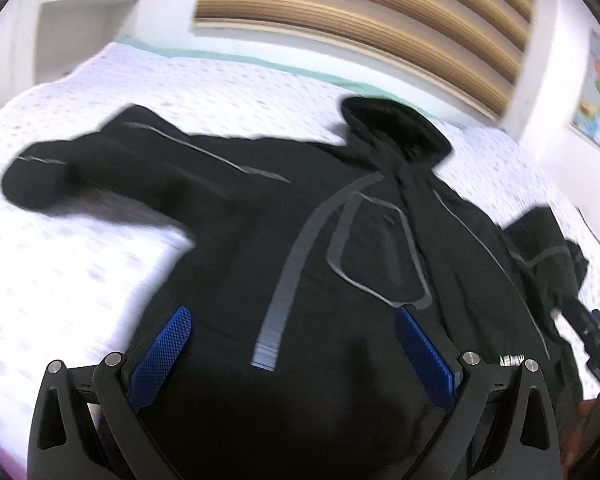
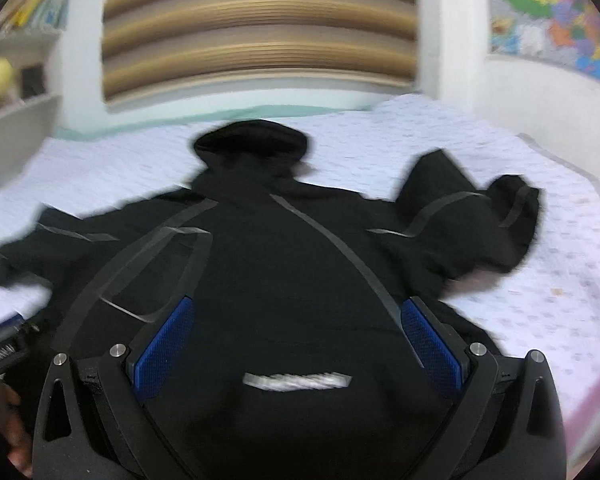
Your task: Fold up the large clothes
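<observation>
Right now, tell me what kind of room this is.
Most likely a bedroom. A black hooded jacket lies spread on a bed with a dotted white bedsheet, a slatted wooden headboard stands behind it, and a colourful wall map hangs beside it.

Bright, even indoor light; both fisheye views motion-blurred, edges bent and darkly vignetted.

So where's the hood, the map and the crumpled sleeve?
hood (image 2: 252, 140): right wrist view, on its dark top.
map (image 2: 552, 8): right wrist view, on its coloured middle.
crumpled sleeve (image 2: 472, 224): right wrist view, on the bunched black cloth.
</observation>
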Motion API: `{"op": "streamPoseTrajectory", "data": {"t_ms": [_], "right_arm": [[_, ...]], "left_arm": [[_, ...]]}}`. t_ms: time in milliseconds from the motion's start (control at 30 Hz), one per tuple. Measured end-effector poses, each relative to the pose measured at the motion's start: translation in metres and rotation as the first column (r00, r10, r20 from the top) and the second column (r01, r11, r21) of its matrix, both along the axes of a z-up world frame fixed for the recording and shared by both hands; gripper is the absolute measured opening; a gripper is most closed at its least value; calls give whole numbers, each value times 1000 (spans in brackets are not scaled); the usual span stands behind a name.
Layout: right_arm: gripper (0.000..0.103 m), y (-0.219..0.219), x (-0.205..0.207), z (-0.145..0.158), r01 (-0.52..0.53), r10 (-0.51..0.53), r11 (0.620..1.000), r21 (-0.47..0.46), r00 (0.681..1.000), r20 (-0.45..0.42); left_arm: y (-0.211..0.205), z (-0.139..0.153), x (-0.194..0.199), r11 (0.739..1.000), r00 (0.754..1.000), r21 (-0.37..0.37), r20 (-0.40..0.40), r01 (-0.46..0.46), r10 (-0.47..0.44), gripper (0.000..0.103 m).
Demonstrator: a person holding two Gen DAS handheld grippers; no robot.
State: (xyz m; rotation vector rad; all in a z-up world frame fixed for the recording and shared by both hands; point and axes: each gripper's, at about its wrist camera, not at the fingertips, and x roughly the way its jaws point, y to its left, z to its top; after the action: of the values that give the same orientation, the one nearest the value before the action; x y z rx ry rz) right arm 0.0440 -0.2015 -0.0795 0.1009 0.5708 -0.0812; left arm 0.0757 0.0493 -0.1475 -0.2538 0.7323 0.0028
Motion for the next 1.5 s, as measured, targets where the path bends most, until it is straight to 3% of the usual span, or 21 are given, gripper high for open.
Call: {"op": "streamPoseTrajectory", "data": {"t_ms": [167, 267, 333, 367, 433, 533, 600, 667, 767, 833, 867, 900, 933, 1000, 1033, 1167, 1200, 1267, 1400, 1500], "right_arm": [[103, 38, 55, 5, -106, 117, 978, 179, 992, -54], [102, 69, 94, -40, -196, 200, 976, 97, 979, -39], [102, 85, 112, -80, -187, 186, 982, -1, 977, -102], [99, 95, 121, -102, -199, 193, 980, -20, 966, -173], [98, 105, 132, -115, -227, 219, 974, -5, 947, -236], [100, 117, 134, -118, -230, 231, 973, 29, 951, -207], [102, 109, 121, -109, -227, 241, 970, 87, 944, -225], [103, 100, 130, -117, -230, 247, 968, 96, 937, -248], [103, 97, 133, -120, -233, 250, 968, 96, 933, -257], [103, 93, 137, -124, -233, 250, 968, 94, 931, -266], [103, 93, 136, -123, -233, 251, 968, 96, 931, -265], [103, 93, 136, -123, -233, 251, 967, 98, 931, -264], [103, 93, 135, -123, -234, 252, 967, 98, 931, -264], [103, 94, 135, -122, -234, 252, 967, 97, 932, -262], [103, 94, 135, -122, -235, 252, 967, 97, 932, -262], [103, 95, 136, -121, -233, 251, 968, 98, 933, -259], [103, 95, 136, -122, -232, 250, 968, 98, 934, -256], [103, 94, 137, -123, -232, 252, 967, 106, 937, -244], [103, 93, 136, -123, -231, 252, 966, 111, 939, -234], [103, 91, 137, -123, -233, 256, 965, 123, 939, -230]], "left_arm": [[107, 26, 11, 991, 994, -77, 2, -112, 112, 101], [173, 29, 23, 974, 977, -77, -9, -215, 215, 101], [223, 22, 35, 957, 966, -128, -49, -259, 254, 101], [249, 16, 42, 944, 960, -175, -75, -280, 271, 101], [304, -1, 52, 889, 923, -253, -140, -382, 357, 101], [358, -25, 61, 804, 868, -326, -183, -496, 461, 101], [378, -44, 72, 771, 849, -357, -223, -528, 478, 101], [385, -59, 80, 759, 845, -371, -225, -535, 485, 101], [381, -60, 94, 783, 852, -340, -163, -522, 497, 99], [375, -59, 103, 795, 851, -307, -136, -523, 507, 57], [373, -58, 103, 800, 856, -313, -110, -512, 505, 29], [372, -54, 98, 797, 857, -334, -75, -504, 510, 24], [374, -51, 98, 791, 847, -334, -46, -512, 529, 23], [369, -30, 80, 777, 795, -260, 53, -573, 604, 23], [369, -24, 80, 776, 786, -238, 71, -584, 614, 23], [366, -32, 100, 768, 772, -86, -31, -635, 635, 23], [363, -34, 101, 777, 780, -69, -47, -626, 625, 22], [352, -21, 89, 809, 813, -93, -3, -581, 583, 22], [300, 34, 85, 892, 883, -38, 124, -451, 452, 22], [232, 83, 90, 960, 936, -11, 219, -280, 275, 22]]}}
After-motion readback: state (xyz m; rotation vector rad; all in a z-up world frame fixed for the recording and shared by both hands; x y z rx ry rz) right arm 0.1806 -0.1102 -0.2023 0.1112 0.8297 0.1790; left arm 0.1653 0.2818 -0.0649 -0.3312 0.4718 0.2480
